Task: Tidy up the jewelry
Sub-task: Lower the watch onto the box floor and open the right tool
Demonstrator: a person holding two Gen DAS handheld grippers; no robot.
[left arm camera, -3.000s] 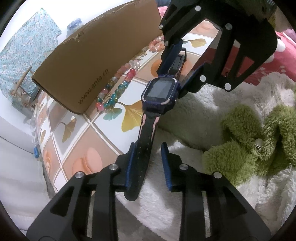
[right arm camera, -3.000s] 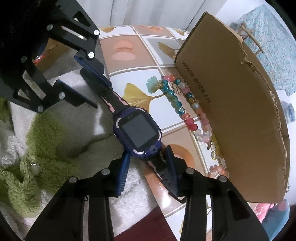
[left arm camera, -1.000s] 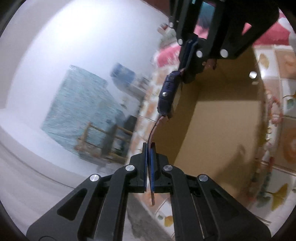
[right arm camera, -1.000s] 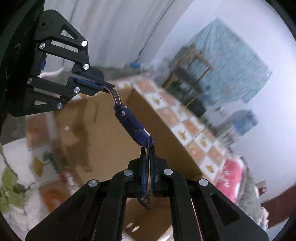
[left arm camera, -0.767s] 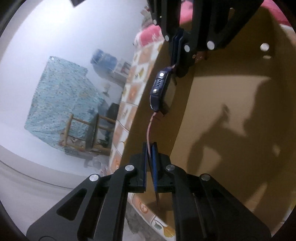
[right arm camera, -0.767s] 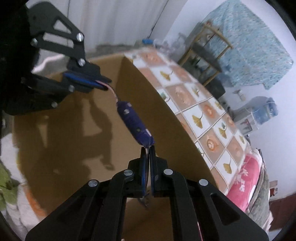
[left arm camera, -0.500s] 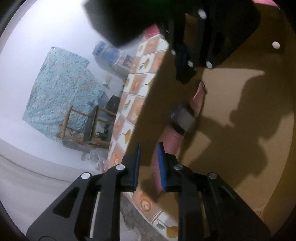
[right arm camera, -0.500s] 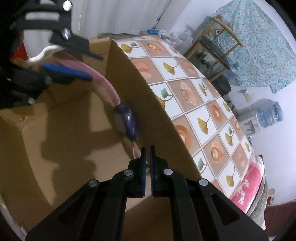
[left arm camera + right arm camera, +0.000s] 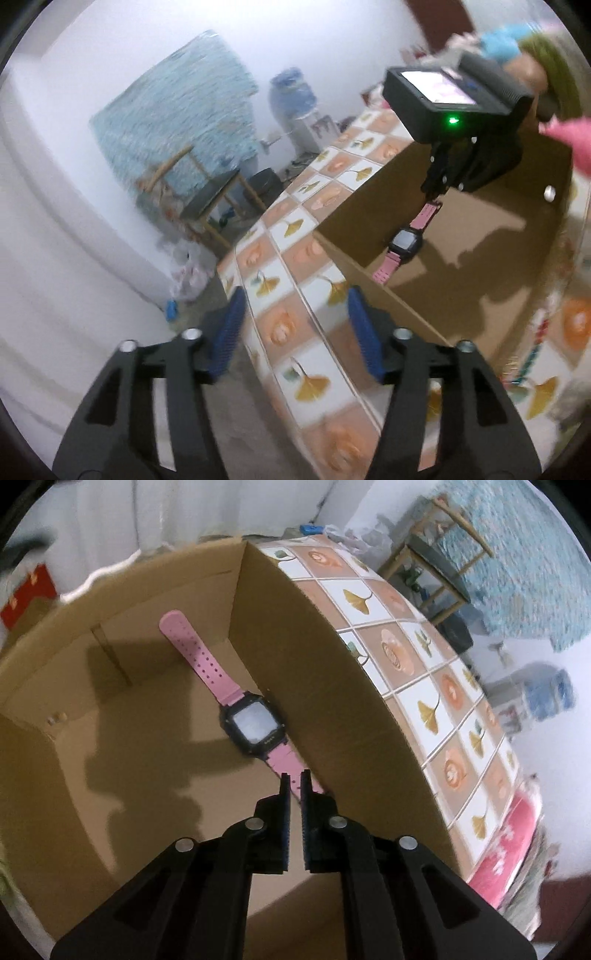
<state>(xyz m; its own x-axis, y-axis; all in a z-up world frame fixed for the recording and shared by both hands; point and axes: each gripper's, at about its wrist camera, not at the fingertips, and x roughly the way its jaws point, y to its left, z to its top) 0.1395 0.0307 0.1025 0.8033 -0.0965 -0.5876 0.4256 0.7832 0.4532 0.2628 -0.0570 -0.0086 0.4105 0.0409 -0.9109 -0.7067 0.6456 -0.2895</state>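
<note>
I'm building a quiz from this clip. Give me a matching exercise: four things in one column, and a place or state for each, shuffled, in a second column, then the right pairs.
Things:
1. watch
2. left gripper
3. right gripper
4. bead strings

Places or states:
A. jaws wide apart, nothing between them, above the tiled tabletop
B. on the tabletop, outside the box
C. lying flat on the box floor, screen up
D. jaws slightly parted, just above the watch's strap end

Pairs: 1-C, 2-A, 3-D, 4-B
</note>
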